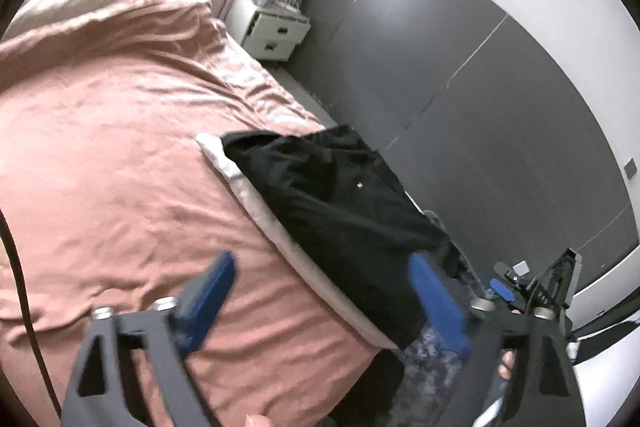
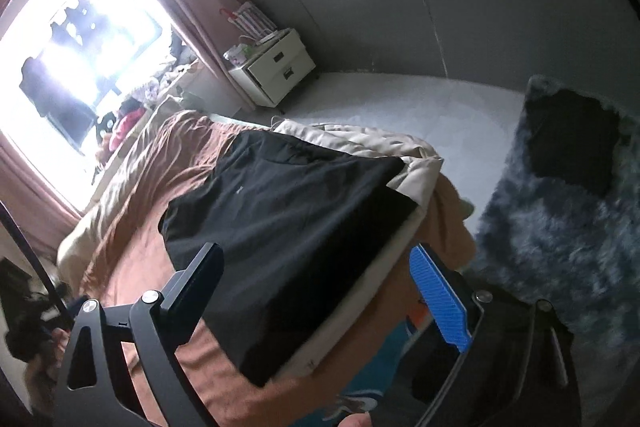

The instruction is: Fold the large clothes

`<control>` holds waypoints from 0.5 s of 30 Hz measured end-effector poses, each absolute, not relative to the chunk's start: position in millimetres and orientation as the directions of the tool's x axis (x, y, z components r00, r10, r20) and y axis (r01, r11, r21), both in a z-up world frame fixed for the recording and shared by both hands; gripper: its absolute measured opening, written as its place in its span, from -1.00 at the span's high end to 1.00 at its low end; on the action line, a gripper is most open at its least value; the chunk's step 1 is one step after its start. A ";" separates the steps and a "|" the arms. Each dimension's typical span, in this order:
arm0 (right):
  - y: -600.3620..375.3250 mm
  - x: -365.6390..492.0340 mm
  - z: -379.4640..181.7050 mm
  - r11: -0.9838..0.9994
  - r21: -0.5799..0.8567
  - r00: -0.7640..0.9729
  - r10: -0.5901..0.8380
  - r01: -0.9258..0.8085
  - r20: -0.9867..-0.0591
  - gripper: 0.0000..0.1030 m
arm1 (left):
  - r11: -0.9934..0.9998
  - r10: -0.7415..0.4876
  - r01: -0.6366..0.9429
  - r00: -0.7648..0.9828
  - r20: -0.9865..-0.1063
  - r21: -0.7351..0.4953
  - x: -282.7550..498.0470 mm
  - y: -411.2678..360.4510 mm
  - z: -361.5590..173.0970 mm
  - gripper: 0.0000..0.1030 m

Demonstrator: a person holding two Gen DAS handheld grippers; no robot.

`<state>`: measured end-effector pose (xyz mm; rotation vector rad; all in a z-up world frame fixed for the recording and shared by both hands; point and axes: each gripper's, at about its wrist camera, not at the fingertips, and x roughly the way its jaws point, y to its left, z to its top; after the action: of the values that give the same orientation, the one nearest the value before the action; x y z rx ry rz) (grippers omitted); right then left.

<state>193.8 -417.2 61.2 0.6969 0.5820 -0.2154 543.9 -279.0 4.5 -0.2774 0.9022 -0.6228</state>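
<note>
On the near right edge of the brown bedcover [image 1: 120, 147], the black garment [image 1: 340, 211] is being left lying flat over a pale cloth [image 1: 248, 195], while the left gripper [image 1: 324, 291] and the right gripper [image 2: 320, 291] are both being held wide open above it, with nothing gripped.

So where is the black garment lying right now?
The black garment lies flat on a pale cloth at the bed's foot corner, nearest the grey shaggy rug; both wrist views show it.
</note>
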 end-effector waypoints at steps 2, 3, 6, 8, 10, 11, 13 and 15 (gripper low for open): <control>-383.9 200.3 67.0 0.766 0.520 0.820 -0.015 0.377 -0.573 -0.93 | 0.796 -0.605 0.398 0.492 -0.627 -0.456 528.0 -270.8 17.2 -0.99; -376.4 194.9 70.5 0.773 0.516 0.825 -0.017 0.370 -0.565 -1.00 | 0.798 -0.603 0.404 0.504 -0.619 -0.448 518.1 -265.0 24.2 -0.99; -341.6 191.5 78.0 0.781 0.516 0.838 -0.017 0.352 -0.546 -1.00 | 0.798 -0.602 0.412 0.516 -0.610 -0.440 496.8 -251.7 36.9 -0.99; -335.1 183.4 81.2 0.784 0.518 0.845 -0.016 0.343 -0.535 -1.00 | 0.801 -0.599 0.413 0.524 -0.606 -0.434 481.7 -242.2 43.4 -0.99; -328.1 171.4 82.7 0.790 0.513 0.850 -0.018 0.335 -0.527 -1.00 | 0.800 -0.599 0.420 0.530 -0.600 -0.428 463.0 -232.2 50.7 -0.99; -322.9 165.6 84.1 0.795 0.507 0.851 -0.021 0.332 -0.524 -1.00 | 0.800 -0.599 0.423 0.534 -0.597 -0.426 455.1 -227.9 54.1 -0.99; -313.4 154.2 85.7 0.806 0.499 0.857 -0.020 0.318 -0.515 -1.00 | 0.802 -0.596 0.435 0.557 -0.578 -0.409 432.6 -215.8 64.0 -0.99; -305.3 141.6 87.7 0.816 0.493 0.865 -0.017 0.302 -0.501 -1.00 | 0.806 -0.592 0.439 0.573 -0.567 -0.398 416.4 -207.5 69.1 -0.99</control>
<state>141.6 -305.3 87.7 0.5970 0.5032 -0.1778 416.4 -207.5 69.1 -0.2237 0.7456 -0.6100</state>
